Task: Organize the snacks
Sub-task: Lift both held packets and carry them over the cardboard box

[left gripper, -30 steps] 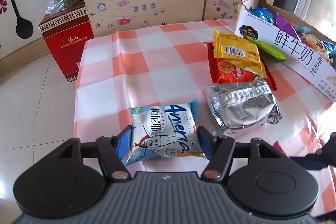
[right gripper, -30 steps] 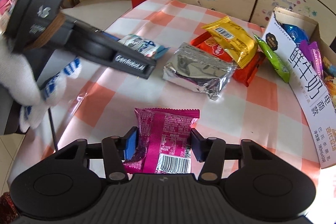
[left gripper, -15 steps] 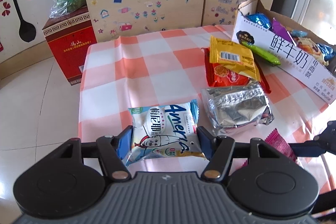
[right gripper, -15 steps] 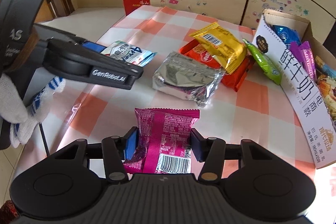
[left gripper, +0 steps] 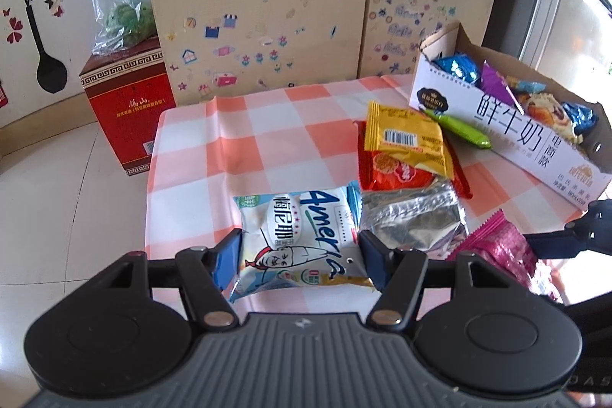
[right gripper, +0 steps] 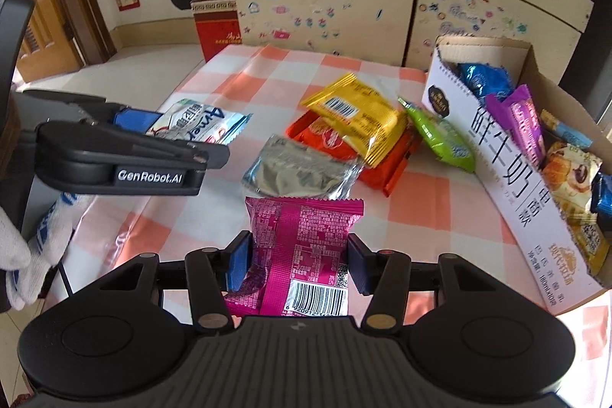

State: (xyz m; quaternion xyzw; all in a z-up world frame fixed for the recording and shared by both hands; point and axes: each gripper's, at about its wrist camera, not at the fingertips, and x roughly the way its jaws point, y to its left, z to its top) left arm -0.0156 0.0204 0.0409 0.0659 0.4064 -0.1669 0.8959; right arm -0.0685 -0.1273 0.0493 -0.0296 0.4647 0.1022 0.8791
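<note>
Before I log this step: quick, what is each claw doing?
Left claw: shut on the white and blue snack packet.
Right claw: shut on the pink snack packet.

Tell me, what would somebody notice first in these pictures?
Probably the two held snacks: the left hand-held gripper clamps a white and blue packet, and the right hand-held gripper clamps a shiny pink packet. Next, the cardboard box full of snacks at the right of the checked tablecloth.
</note>
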